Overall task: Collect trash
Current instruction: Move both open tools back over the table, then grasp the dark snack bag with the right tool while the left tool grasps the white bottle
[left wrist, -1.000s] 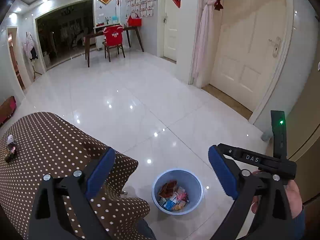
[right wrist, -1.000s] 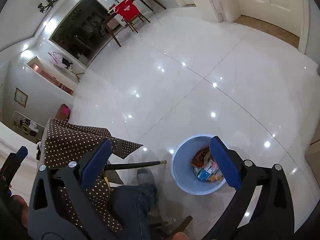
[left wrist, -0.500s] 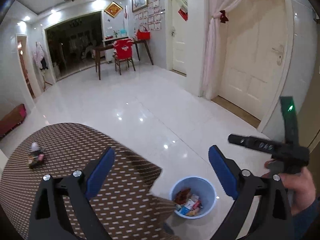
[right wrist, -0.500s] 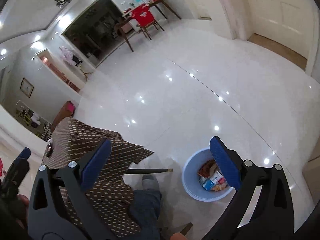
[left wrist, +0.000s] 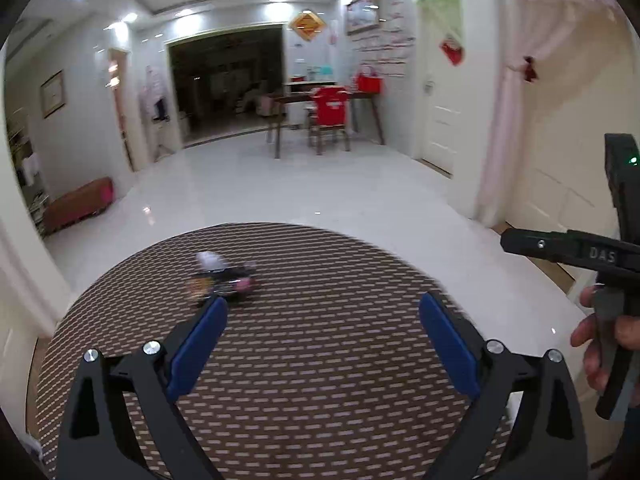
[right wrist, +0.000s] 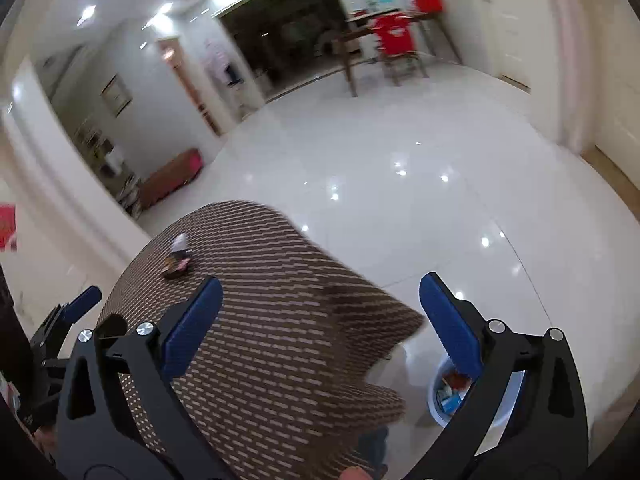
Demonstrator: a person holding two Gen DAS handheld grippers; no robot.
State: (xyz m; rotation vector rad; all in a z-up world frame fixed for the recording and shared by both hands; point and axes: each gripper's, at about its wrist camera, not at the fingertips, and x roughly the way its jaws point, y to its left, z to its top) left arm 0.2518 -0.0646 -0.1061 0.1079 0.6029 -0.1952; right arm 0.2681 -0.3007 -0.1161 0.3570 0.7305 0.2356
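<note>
Both views have swung up from the bin to the table — the wrapper (left wrist: 224, 280) lies blurred on the dotted tablecloth (left wrist: 320, 360), just beyond the left gripper (left wrist: 322, 344), jaws wide. Right gripper (right wrist: 320, 320) gapes wide too — the bin (right wrist: 440, 396) sits on the floor beneath it.

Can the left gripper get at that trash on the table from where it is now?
Probably yes. The left gripper is open and empty, and the trash lies just beyond its left finger on the bare tablecloth, with nothing between them.
</note>
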